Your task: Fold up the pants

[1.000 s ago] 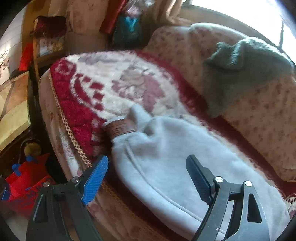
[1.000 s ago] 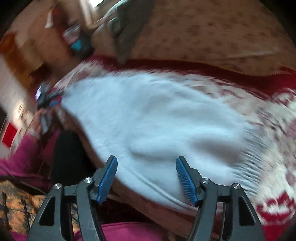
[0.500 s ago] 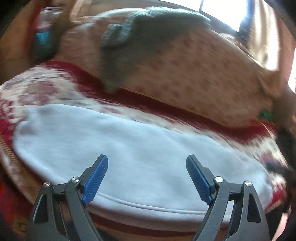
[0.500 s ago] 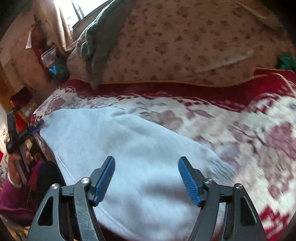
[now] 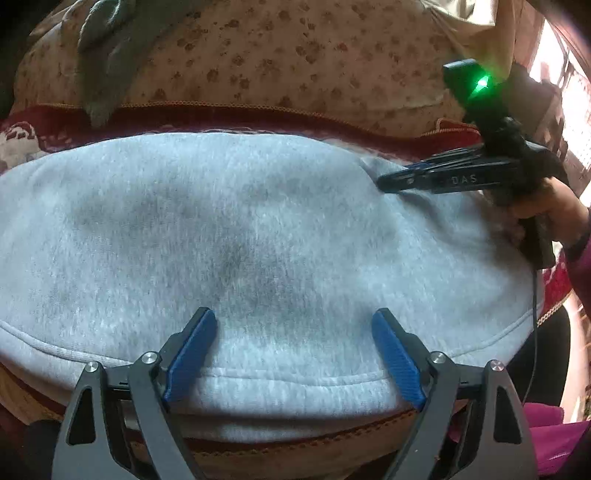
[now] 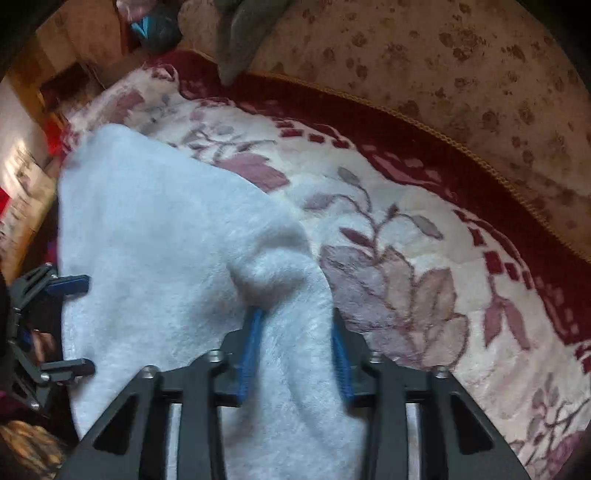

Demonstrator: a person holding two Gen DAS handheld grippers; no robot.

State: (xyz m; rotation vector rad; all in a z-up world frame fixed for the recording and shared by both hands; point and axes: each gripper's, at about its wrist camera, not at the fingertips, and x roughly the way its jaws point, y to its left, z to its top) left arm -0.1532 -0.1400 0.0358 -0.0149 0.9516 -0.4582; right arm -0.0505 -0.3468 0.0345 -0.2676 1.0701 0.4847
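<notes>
Light grey fleece pants (image 5: 240, 229) lie flat across the sofa seat on a red and cream floral blanket. My left gripper (image 5: 291, 350) is open, just above the pants' near seamed edge. My right gripper (image 6: 295, 347) is shut on a bunched fold at the pants' (image 6: 166, 229) right end and lifts it a little off the blanket. The right gripper also shows in the left wrist view (image 5: 410, 177), pinching that end. The left gripper shows at the left edge of the right wrist view (image 6: 70, 325), jaws apart.
The sofa backrest (image 5: 295, 62) with a brown flower print rises behind the pants. A grey-green garment (image 5: 107, 55) hangs over it at the left. The floral blanket (image 6: 424, 236) covers the seat to the right. Clutter (image 6: 155, 26) stands beyond the sofa's far end.
My right gripper has closed on the pants' right end and raised a fold. My left gripper has swung right from the pants' end and come down to the middle of the near edge.
</notes>
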